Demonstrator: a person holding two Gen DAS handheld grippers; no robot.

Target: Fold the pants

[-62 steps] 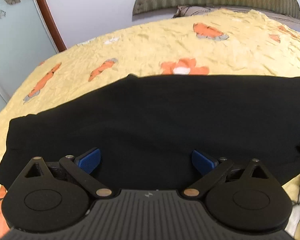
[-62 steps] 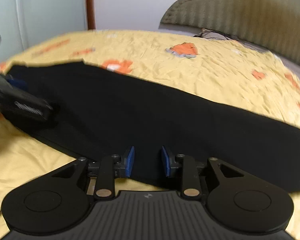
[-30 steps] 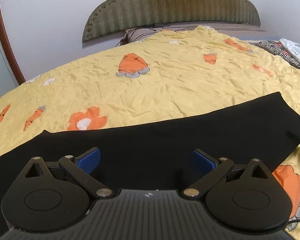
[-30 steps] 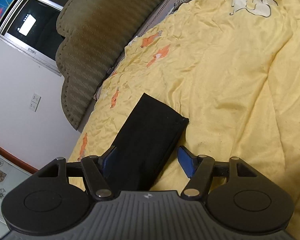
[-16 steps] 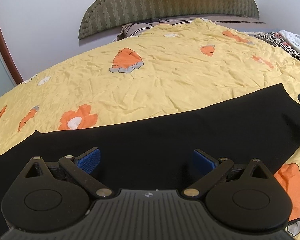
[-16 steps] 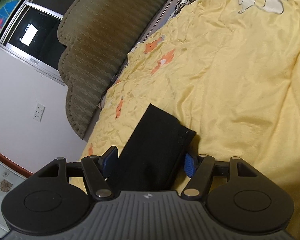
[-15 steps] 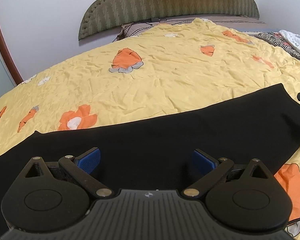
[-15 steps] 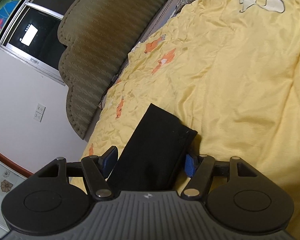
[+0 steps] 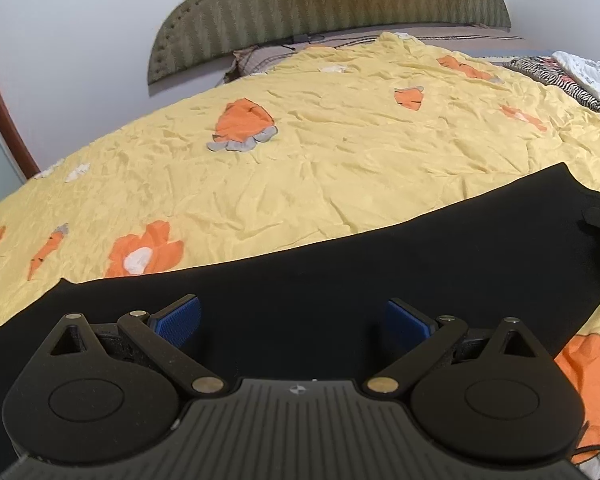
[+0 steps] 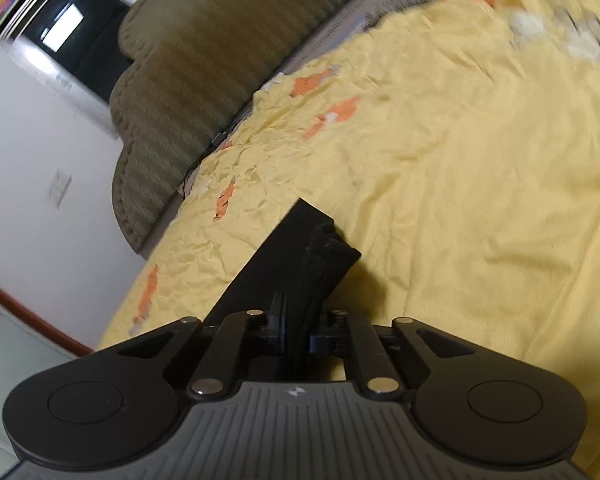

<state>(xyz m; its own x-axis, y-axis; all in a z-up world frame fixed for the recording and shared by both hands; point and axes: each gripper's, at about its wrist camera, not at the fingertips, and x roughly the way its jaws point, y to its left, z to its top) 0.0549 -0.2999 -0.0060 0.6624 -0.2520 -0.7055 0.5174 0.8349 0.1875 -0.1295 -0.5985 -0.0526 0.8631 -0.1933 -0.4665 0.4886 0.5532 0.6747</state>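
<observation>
Right wrist view shows our right gripper (image 10: 298, 330) clamped on the hem end of the black pants (image 10: 296, 248), pinching the stacked layers together so they should travel as one when that end is carried over. Our left gripper (image 9: 292, 322) hovers with jaws spread wide above the pants' (image 9: 340, 280) middle, holding nothing, probably placed to pin the fold line. They lie flat across the yellow bedspread (image 9: 320, 152).

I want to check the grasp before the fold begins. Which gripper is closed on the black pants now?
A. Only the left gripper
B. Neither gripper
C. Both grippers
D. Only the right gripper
D: the right gripper pinches the end of the black pants, while the left gripper stands wide open above them.
</observation>
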